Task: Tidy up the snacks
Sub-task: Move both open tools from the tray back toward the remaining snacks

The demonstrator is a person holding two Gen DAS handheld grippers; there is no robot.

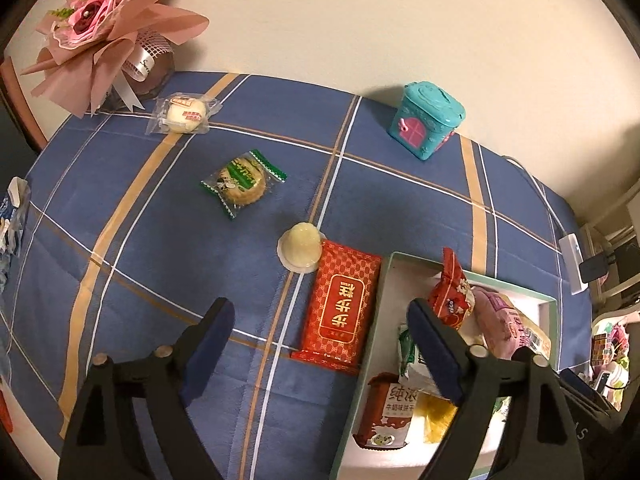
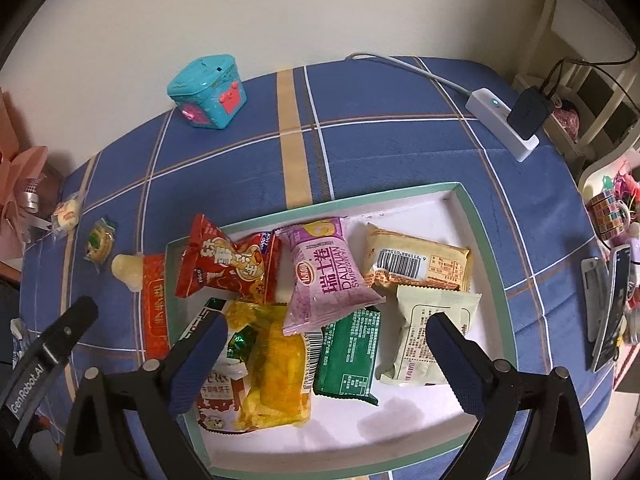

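A green-rimmed white box holds several snack packets, among them a pink packet, a green packet and a yellow packet. My right gripper is open and empty above the box. My left gripper is open and empty above a red flat packet lying left of the box. A jelly cup, a green-wrapped cookie and a white pastry lie loose on the blue cloth.
A teal toy house box stands at the back by the wall. A pink bouquet fills the back left corner. A white power strip with a black plug lies at the back right. Cluttered items crowd the right edge.
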